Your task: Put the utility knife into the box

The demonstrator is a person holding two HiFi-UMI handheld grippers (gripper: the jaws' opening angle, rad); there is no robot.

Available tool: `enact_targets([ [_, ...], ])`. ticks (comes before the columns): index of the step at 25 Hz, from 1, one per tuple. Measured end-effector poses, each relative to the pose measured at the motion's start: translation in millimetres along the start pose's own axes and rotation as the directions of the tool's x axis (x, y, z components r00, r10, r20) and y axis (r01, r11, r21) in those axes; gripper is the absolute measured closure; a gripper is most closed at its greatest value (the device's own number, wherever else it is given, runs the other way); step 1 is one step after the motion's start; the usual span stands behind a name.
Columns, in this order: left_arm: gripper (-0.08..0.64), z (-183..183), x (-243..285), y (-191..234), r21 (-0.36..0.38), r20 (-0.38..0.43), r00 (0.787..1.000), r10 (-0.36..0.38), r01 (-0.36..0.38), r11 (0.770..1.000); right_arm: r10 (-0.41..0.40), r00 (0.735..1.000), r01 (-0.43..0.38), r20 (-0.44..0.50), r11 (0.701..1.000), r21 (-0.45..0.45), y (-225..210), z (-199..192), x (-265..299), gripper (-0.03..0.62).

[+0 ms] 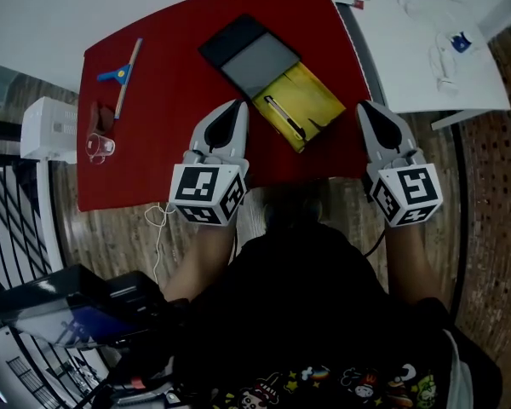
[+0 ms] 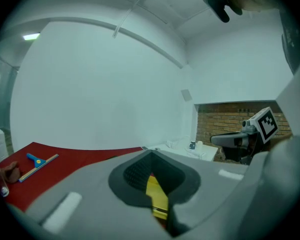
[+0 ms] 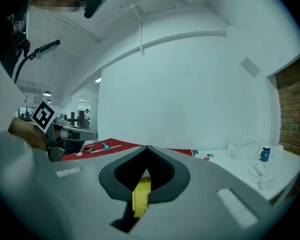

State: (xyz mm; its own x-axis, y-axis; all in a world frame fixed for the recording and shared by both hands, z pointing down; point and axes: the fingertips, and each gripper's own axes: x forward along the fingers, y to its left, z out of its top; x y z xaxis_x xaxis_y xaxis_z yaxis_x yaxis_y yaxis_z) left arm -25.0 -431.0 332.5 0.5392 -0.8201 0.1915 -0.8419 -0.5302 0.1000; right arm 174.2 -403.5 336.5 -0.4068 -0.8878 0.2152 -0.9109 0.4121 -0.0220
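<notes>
**Q:** Desk first. Any hazard there?

**Me:** The red desk (image 1: 153, 143) looks smooth, and the box (image 1: 322, 99) lies slantwise near its front edge. A shove from my side would probably skid the box rather than shut it.

**Q:** And the box itself?

**Me:** The yellow tray sticks out from under the dark cover (image 1: 254, 54), and I can't tell if that cover slides or lifts. If I guess wrong, I jam it or tip the tray.

**Q:** Your tongs?

**Me:** Left tongs (image 1: 236, 109) and right tongs (image 1: 368, 109) both have their jaws together with nothing gripped. They're held up off the desk, one on either side of the tray's near end. In both gripper views only the yellow of the tray shows below the tips. Closed tips make blunt pushers, so coming down hard could knock a tray corner.

**Q:** Where's the knife?

**Me:** The utility knife (image 1: 284, 118) lies inside the yellow tray, slanted along it, so I'd call the placing done. That leaves the smallest risk: the knife is thin and loose. A jolt to the tray could rattle it against the wall, and if the cover goes over, its end might catch on the cover's edge.
</notes>
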Motion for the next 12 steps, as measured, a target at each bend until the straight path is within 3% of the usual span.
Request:
enact_targets([
  [12, 0.56, -1, 0, -3, -0.035, 0.021, 1.0, 0.006, -0.005, 0.999, 0.036, 0.999, -0.036, -0.006, 0.999, -0.018, 8, 3, 14, 0.569],
])
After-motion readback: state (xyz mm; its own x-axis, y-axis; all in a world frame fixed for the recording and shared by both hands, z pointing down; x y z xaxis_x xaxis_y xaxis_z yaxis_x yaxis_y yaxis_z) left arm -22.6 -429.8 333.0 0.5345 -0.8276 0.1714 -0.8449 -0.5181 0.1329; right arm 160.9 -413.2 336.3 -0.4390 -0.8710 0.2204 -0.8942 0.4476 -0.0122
